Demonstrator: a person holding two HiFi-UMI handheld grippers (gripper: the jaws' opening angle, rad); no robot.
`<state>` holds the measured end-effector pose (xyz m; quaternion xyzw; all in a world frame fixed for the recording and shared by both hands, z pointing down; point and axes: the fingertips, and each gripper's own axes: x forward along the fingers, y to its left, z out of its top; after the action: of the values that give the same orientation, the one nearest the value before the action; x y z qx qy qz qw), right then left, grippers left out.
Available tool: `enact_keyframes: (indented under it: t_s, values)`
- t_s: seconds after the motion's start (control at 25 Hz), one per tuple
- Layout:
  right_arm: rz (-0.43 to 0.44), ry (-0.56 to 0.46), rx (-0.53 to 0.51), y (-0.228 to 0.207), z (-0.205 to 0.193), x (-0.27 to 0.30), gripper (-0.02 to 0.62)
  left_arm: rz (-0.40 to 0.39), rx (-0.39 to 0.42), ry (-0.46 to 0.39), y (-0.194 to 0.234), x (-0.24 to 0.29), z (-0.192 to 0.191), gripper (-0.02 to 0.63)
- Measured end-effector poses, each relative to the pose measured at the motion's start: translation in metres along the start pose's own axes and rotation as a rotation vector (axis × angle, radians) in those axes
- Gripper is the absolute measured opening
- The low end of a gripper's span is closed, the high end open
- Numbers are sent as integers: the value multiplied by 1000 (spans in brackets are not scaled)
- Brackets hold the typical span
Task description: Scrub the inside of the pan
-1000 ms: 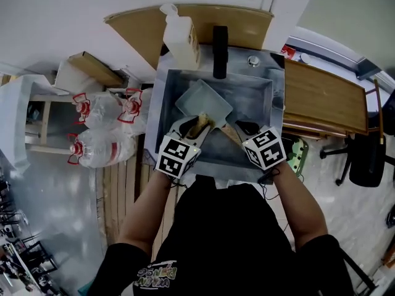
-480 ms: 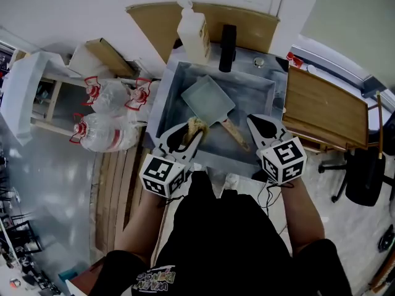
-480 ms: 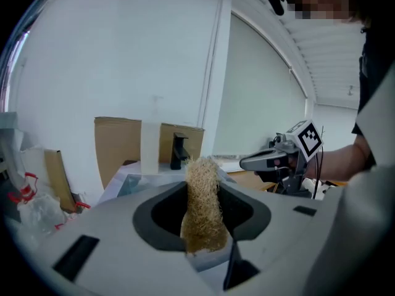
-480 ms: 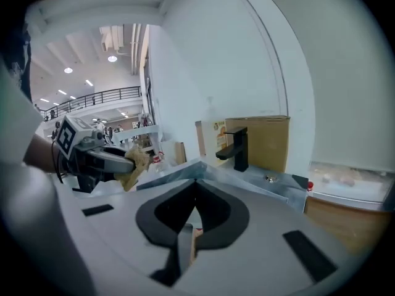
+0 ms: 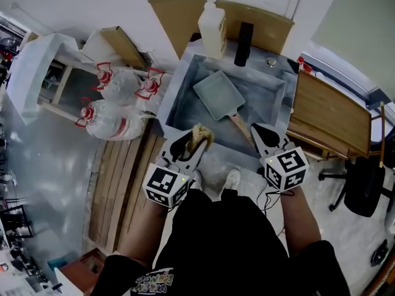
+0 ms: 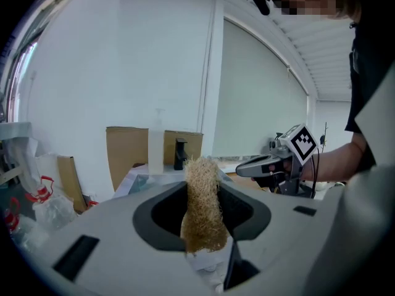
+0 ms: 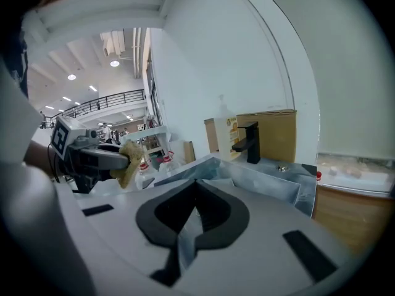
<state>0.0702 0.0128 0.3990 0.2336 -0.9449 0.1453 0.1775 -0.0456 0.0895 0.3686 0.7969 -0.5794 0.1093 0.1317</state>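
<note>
A grey rectangular pan (image 5: 218, 94) with a wooden handle (image 5: 239, 124) lies in the steel sink (image 5: 179, 85). My left gripper (image 5: 195, 143) hangs over the sink's near rim, shut on a tan scrub sponge (image 5: 201, 133). In the left gripper view the sponge (image 6: 201, 205) stands upright between the jaws of the left gripper (image 6: 201, 187). My right gripper (image 5: 260, 131) is near the end of the handle and apart from it. In its own view the right gripper (image 7: 194, 195) has its jaws shut with nothing between them.
A soap bottle (image 5: 212, 21) and a black tap (image 5: 244, 44) stand behind the sink, in front of cardboard (image 5: 179, 11). A wooden counter (image 5: 326, 119) lies to the right. Large water bottles (image 5: 114, 100) sit on the floor at the left.
Both grippers have risen and drawn back from the pan to the sink's near rim. The sponge came along in the left one. The pan stays in the sink.
</note>
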Motion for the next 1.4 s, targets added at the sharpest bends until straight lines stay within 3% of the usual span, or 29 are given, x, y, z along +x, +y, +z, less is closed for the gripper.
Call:
enact_keyframes:
  t_s: [0.24, 0.92, 1.4]
  values:
    - [-32, -22, -5, 28, 5, -4, 9, -32, -3, -15, 2, -21, -4, 144]
    - [-215, -67, 16, 127, -8, -32, 9, -244, 49, -52, 3, -92, -14, 144]
    - [-293, -87, 36, 154, -17, -47, 9, -335, 74, -57, -8, -108, -20, 144]
